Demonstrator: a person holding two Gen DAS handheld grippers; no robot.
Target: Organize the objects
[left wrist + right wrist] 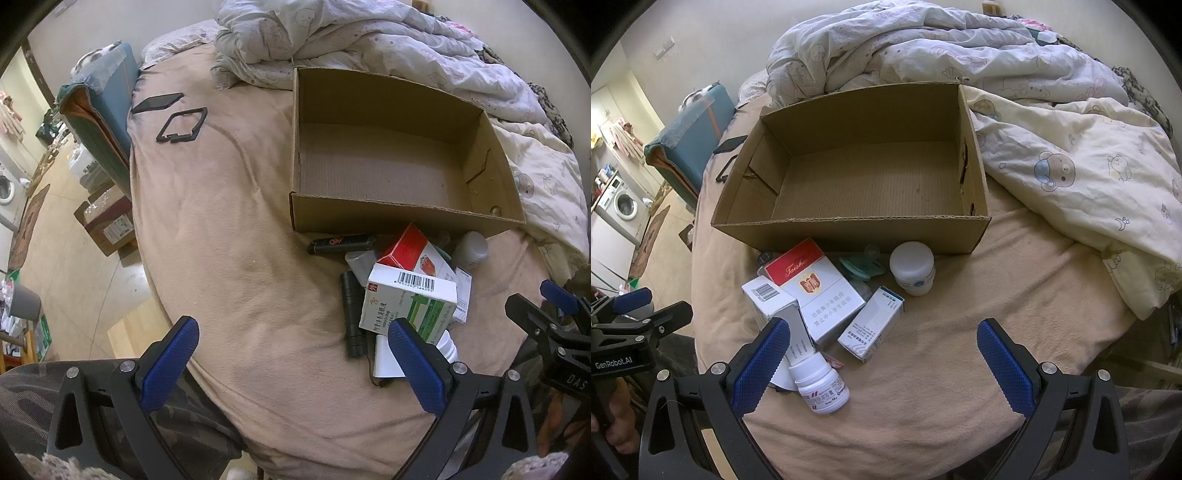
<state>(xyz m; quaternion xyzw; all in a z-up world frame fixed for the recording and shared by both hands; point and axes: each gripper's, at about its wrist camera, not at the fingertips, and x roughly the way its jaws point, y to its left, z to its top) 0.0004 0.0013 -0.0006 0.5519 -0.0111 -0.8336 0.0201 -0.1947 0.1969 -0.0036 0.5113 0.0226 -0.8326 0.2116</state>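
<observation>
Bed (923, 369): box (849, 225) empty | pile (820, 295) near front edge | both tools wide, empty | risk: bottle (822, 384) rolls off.

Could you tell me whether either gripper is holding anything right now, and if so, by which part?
Nothing is held. The left gripper and right gripper both stand open above the bed, near the pile beside the empty box.

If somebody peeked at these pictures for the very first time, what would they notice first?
Probably the big cardboard box, open and with nothing inside, sitting in the middle of the bed. Right in front of it lies a jumbled pile of small boxes and white bottles. Behind the box, a rumpled bear-print quilt is heaped.
</observation>
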